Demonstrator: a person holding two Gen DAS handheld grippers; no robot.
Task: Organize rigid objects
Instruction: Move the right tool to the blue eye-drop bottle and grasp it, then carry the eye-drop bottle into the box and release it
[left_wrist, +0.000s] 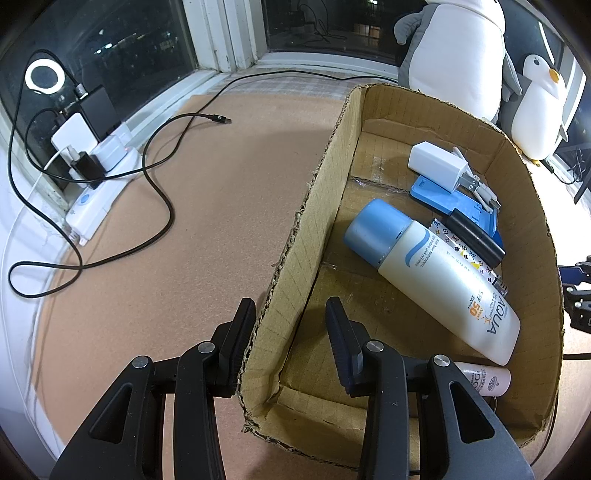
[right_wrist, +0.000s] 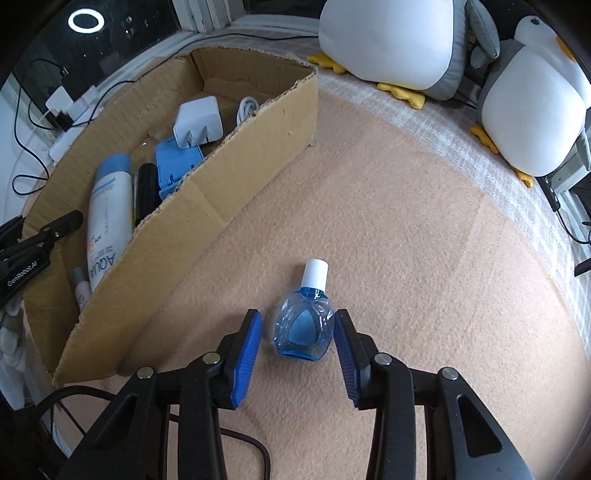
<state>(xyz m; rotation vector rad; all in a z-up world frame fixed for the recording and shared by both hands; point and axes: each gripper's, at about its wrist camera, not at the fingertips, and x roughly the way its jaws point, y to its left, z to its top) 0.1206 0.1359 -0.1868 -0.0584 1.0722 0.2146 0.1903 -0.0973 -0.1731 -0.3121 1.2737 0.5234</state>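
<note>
A small clear blue bottle (right_wrist: 303, 328) with a white cap lies on the peach blanket. My right gripper (right_wrist: 298, 332) is open, one finger on each side of the bottle, not touching it. A cardboard box (right_wrist: 207, 206) stands to its left and holds a sunscreen bottle (right_wrist: 107, 229), a white charger (right_wrist: 197, 120), a blue case (right_wrist: 173, 166) and a black tube (right_wrist: 146, 192). My left gripper (left_wrist: 291, 325) is open and straddles the box's left wall (left_wrist: 314, 221). The sunscreen bottle (left_wrist: 436, 273) and charger (left_wrist: 439, 162) show inside the box.
Two plush penguins (right_wrist: 391, 40) (right_wrist: 535, 110) sit at the back right. A black cable (left_wrist: 159, 192) loops over the mat on the left, near a white power strip (left_wrist: 99, 195) with adapters by the window. A small pink tube (left_wrist: 484, 380) lies at the box's near end.
</note>
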